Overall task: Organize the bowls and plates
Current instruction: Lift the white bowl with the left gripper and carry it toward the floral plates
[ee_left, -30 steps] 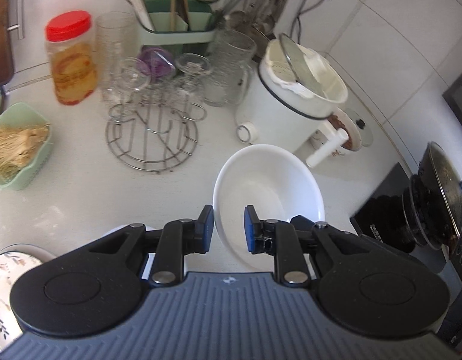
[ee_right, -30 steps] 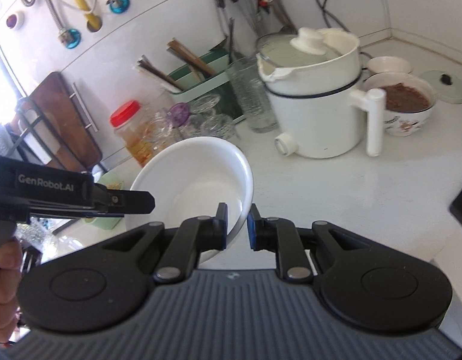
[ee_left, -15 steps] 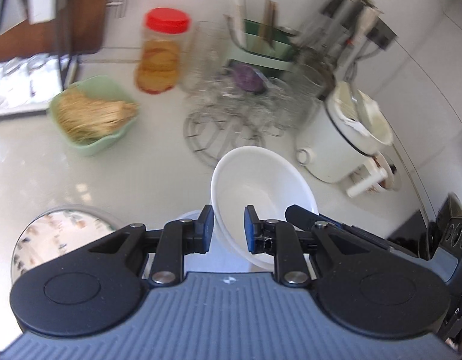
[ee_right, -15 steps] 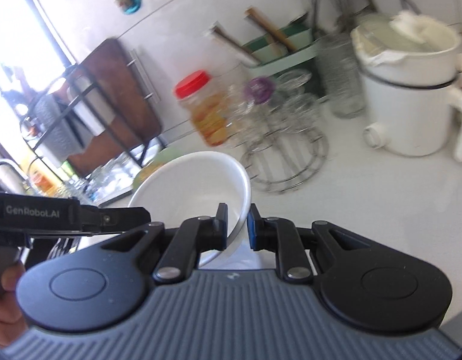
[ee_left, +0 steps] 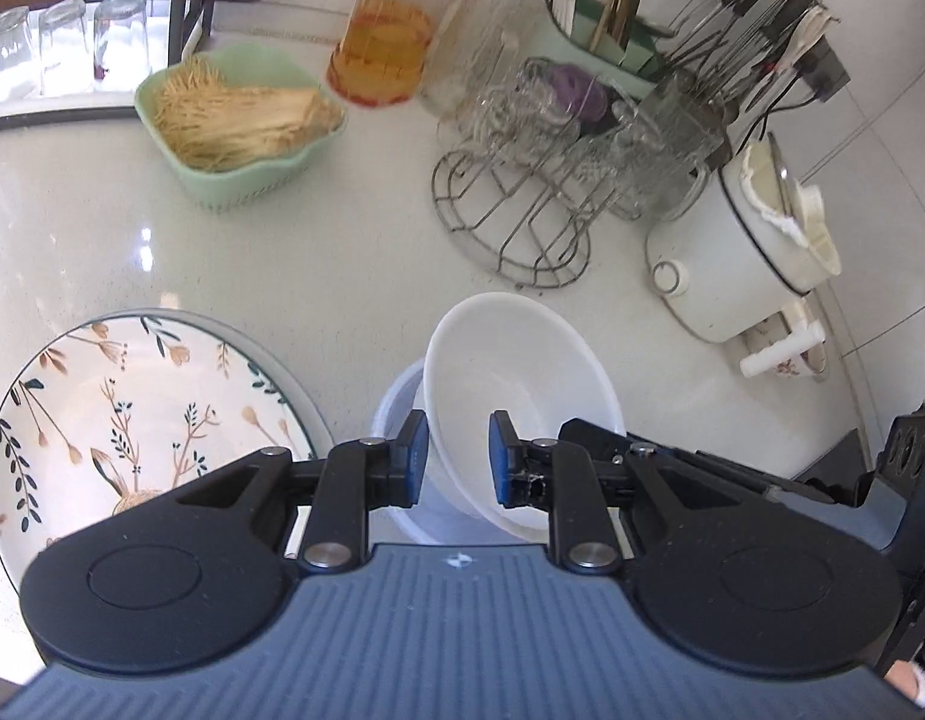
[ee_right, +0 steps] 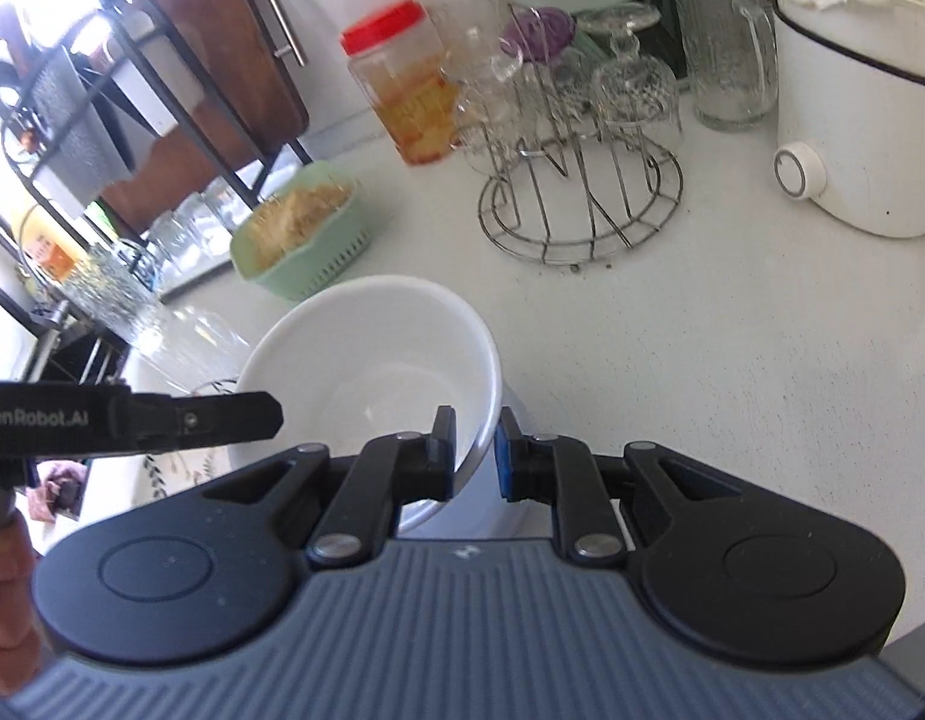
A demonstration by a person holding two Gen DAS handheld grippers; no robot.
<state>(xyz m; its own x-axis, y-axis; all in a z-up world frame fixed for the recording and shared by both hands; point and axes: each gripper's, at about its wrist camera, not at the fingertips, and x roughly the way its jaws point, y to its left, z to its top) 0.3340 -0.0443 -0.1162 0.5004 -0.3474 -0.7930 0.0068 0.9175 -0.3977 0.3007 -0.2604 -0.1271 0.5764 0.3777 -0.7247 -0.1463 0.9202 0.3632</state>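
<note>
A white bowl [ee_left: 522,372] hangs tilted just above the counter, held by its rim from two sides. My left gripper [ee_left: 457,456] is shut on its near-left rim. My right gripper [ee_right: 474,450] is shut on the opposite rim, and its black finger [ee_left: 588,438] shows at the bowl's right edge in the left wrist view. The right wrist view shows the same bowl [ee_right: 372,372] with the left gripper's finger [ee_right: 234,417] over its far-left rim. Another white bowl [ee_left: 396,420] sits directly underneath, mostly hidden. A plate with a leaf and deer pattern [ee_left: 132,408] lies to its left.
Behind stand a green basket of noodles [ee_left: 240,120], a red-lidded jar [ee_left: 396,42], a wire rack with glasses [ee_left: 522,204], a utensil holder [ee_left: 606,36] and a white electric pot [ee_left: 744,258]. Upturned glasses [ee_left: 60,42] line the far left. A hand [ee_right: 6,612] grips the left handle.
Both grippers have carried the white bowl left and down across the counter. The patterned plate and the lower white bowl have come into view beneath it. Both grips are unchanged.
</note>
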